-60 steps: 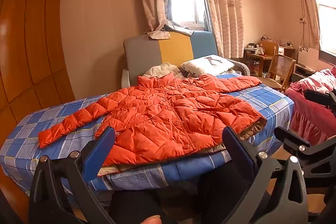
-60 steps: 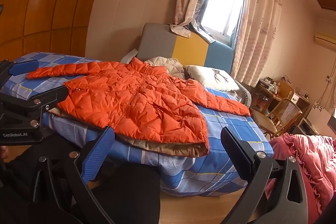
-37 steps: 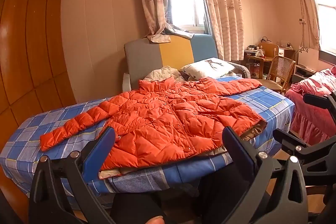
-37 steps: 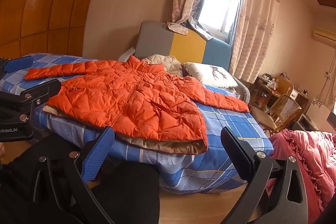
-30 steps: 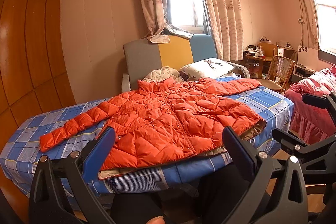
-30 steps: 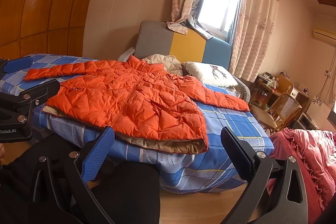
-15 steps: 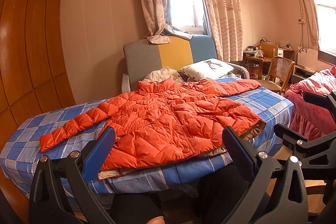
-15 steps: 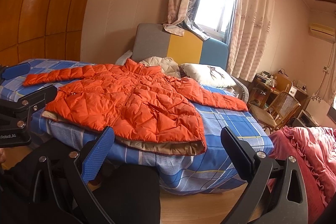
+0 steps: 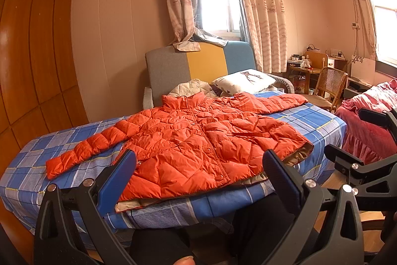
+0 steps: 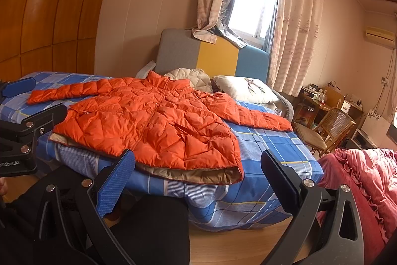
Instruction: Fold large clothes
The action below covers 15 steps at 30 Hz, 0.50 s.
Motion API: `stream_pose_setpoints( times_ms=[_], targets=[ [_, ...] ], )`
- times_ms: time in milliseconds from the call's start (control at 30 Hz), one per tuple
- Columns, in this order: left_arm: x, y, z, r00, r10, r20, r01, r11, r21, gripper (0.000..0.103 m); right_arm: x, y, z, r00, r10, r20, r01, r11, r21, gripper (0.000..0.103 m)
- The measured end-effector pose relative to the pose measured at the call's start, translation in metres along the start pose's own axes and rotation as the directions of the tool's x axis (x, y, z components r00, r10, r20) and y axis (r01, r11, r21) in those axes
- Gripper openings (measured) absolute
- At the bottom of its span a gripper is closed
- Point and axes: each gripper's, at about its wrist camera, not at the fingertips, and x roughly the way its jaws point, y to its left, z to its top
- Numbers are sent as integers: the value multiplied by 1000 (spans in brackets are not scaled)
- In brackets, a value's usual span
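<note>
An orange quilted down jacket (image 9: 198, 138) lies flat, front up, on a bed with a blue checked sheet (image 9: 310, 121), both sleeves spread out sideways. It also shows in the right wrist view (image 10: 153, 121). My left gripper (image 9: 198, 163) is open and empty, held back from the bed's near edge, in front of the jacket's hem. My right gripper (image 10: 197, 165) is open and empty, near the hem's right corner. The right gripper also shows in the left wrist view (image 9: 367, 155), and the left one in the right wrist view (image 10: 22, 111).
A grey, yellow and blue headboard (image 9: 198, 66), a white pillow (image 9: 245, 81) and a cream garment (image 9: 191, 88) are behind the jacket. A pink-covered bed (image 10: 364, 180) stands to the right, with a wicker chair (image 10: 325, 128) and desk beyond. My dark-clad legs (image 10: 148, 227) are below.
Both grippers have drifted only slightly; the view has risen a little. The jacket has not moved and both grippers stay open.
</note>
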Motion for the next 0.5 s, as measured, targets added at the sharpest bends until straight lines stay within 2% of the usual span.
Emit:
stream_pose_setpoints(
  times_ms=[367, 500],
  targets=[
    [0, 0, -1, 1000, -3, 1, 3, 1000, 2, 101, 0, 0, 0, 1000, 0, 0, 0, 1000, -2, 100],
    [5, 5, -6, 1000, -20, -19, 19, 1000, -24, 101, 4, 0, -3, 1000, 9, -20, -9, 1000, 2, 100]
  ],
)
